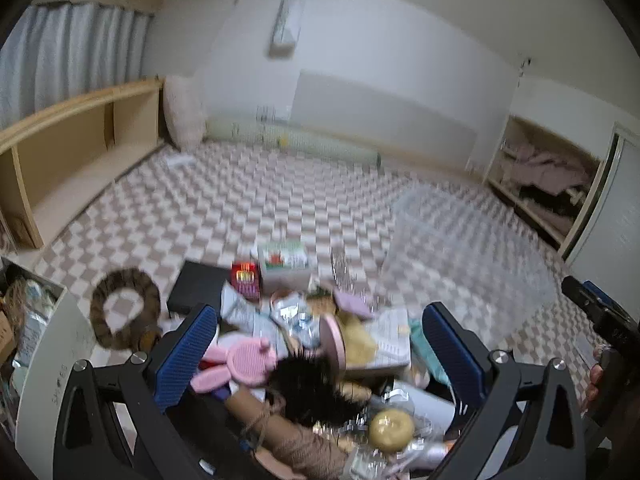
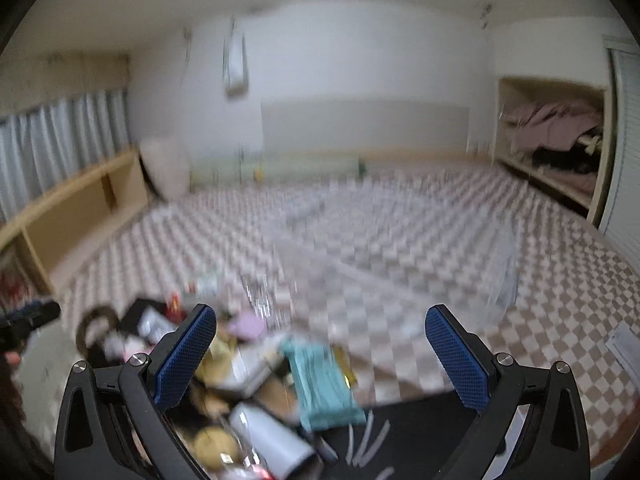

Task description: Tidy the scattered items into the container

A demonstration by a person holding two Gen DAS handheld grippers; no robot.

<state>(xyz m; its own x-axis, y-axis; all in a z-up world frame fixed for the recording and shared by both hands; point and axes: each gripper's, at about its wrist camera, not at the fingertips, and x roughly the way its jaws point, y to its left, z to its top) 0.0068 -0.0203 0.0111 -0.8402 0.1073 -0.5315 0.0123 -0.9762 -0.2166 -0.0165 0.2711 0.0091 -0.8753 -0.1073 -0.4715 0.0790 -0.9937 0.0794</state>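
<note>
Both my left claw [image 1: 320, 354] and right claw [image 2: 320, 356] gape, empty; I should single out the pink brush [image 1: 240, 366], then the clear bin [image 1: 460, 256]

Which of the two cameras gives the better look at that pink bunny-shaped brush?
The left wrist view: the pink bunny-shaped brush lies sharp and close beside the left gripper's finger. The right wrist view is blurred; I cannot pick it out there.

Blurred throughout: clear container [image 2: 400, 248] barely legible in right wrist view; twine-wrapped roll [image 1: 288, 440] cut off below.
</note>
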